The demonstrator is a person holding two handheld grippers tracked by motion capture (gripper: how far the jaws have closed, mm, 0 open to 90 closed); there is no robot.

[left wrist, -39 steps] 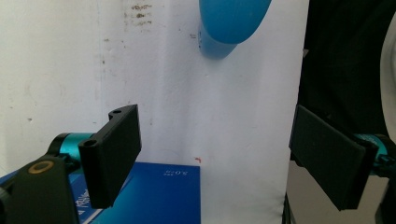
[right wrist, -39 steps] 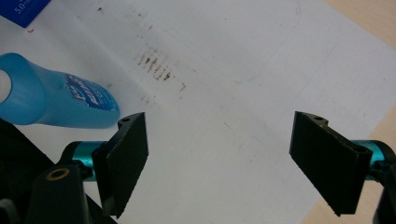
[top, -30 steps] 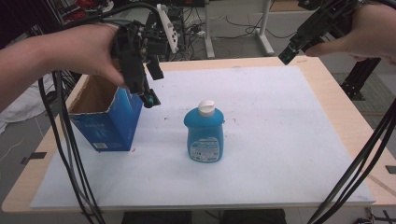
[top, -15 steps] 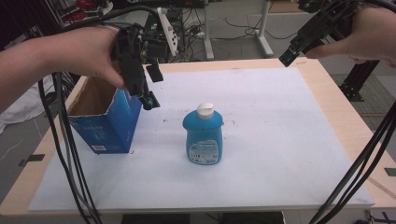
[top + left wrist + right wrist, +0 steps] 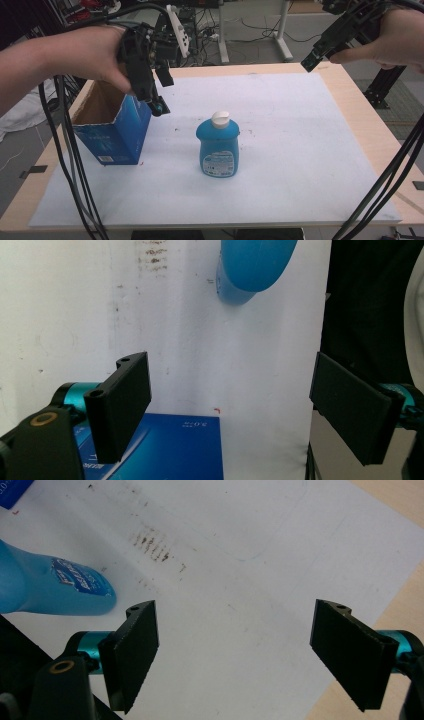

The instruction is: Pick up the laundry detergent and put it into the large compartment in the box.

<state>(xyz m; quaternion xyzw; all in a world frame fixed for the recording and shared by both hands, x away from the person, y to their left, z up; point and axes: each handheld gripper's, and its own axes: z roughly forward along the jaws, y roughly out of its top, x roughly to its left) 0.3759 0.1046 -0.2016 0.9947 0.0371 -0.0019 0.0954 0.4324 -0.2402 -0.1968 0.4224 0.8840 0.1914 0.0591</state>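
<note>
Blue bottle (image 5: 217, 146) with a white cap (image 5: 220, 118) stands upright near the middle of the desk (image 5: 350, 100), on the white sheet (image 5: 300, 165) that covers most of the wooden top. Its label faces the near edge. To its left, apart from it, a blue carton (image 5: 115, 132) stands on the sheet with its top open and its brown inside showing. The left claw (image 5: 160, 92) hangs above the carton's right far corner, held in the person's left hand (image 5: 95, 55), pointing down toward the sheet; black cables (image 5: 65, 150) trail from it down the left side of the desk. In the left gripper view the left claw's (image 5: 232, 405) two black jaws stand wide apart with nothing between them; the carton's blue face (image 5: 170, 447) lies below them and the bottle's rounded blue body (image 5: 255, 265) shows at the top against the sheet. The right claw (image 5: 320, 50) is held high over the far right corner of the desk in the right hand (image 5: 395, 37), well apart from the bottle. In the right gripper view the right claw's (image 5: 232, 650) jaws are also spread wide and empty, over the stained white sheet, with the bottle (image 5: 50, 587) at the left of that view and bare wood (image 5: 400, 510) at its right edge.
</note>
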